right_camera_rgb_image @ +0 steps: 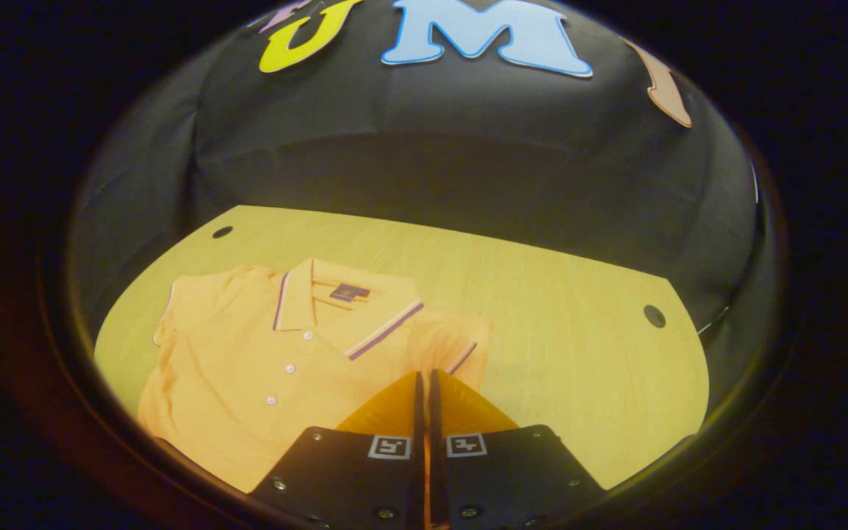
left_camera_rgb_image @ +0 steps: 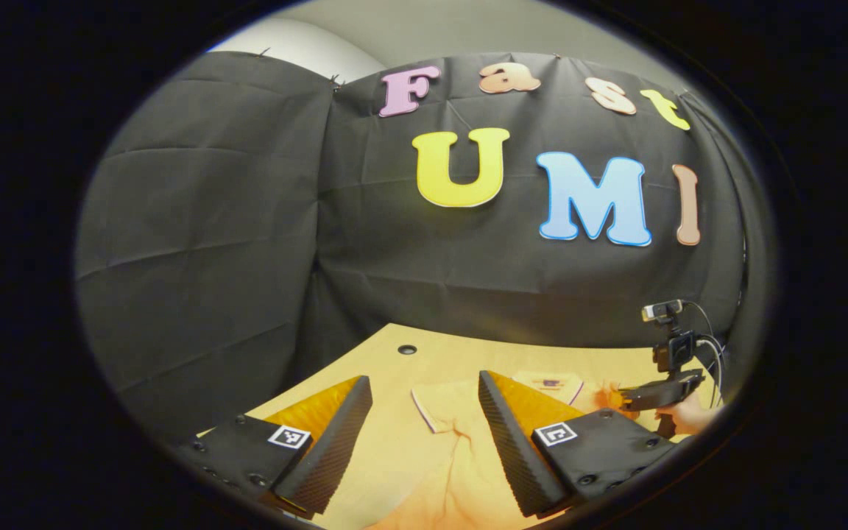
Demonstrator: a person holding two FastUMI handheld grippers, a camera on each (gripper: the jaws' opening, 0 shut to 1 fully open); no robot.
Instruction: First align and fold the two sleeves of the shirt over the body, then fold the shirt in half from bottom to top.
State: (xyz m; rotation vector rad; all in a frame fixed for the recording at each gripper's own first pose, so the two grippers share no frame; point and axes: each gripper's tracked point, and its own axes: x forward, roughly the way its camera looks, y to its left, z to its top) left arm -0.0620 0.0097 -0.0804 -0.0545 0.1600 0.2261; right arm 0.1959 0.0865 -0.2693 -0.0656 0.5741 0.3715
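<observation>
Shirt point(right_camera_rgb_image: 262, 368), a yellow-orange polo, lies flat and face up on the pale wooden surface point(right_camera_rgb_image: 542, 324), toward the left and near side of it in the right gripper view. Its collar point(right_camera_rgb_image: 336, 302), trimmed with a dark and white stripe, points toward the booth's black wall, and a row of small buttons runs down the placket below it. One short sleeve point(right_camera_rgb_image: 174, 309) spreads out at the shirt's far left, and the other sleeve point(right_camera_rgb_image: 453, 346), with a striped cuff, lies just ahead of the right gripper point(right_camera_rgb_image: 425, 383). That gripper's fingers are pressed together with only a thin slit between them, right at the shirt's edge near this sleeve; whether any cloth is pinched in the slit cannot be told. Two small round holes point(right_camera_rgb_image: 654, 316) sit in the surface near its far corners.

In the left gripper view the left gripper point(left_camera_rgb_image: 424, 412) hangs over the shirt with its fingers spread wide apart and nothing between them; the collar and one sleeve show in the gap. At the right edge of this view, a small camera on a stand point(left_camera_rgb_image: 670, 338) rises beside the other gripper, held in a hand point(left_camera_rgb_image: 693, 416).
</observation>
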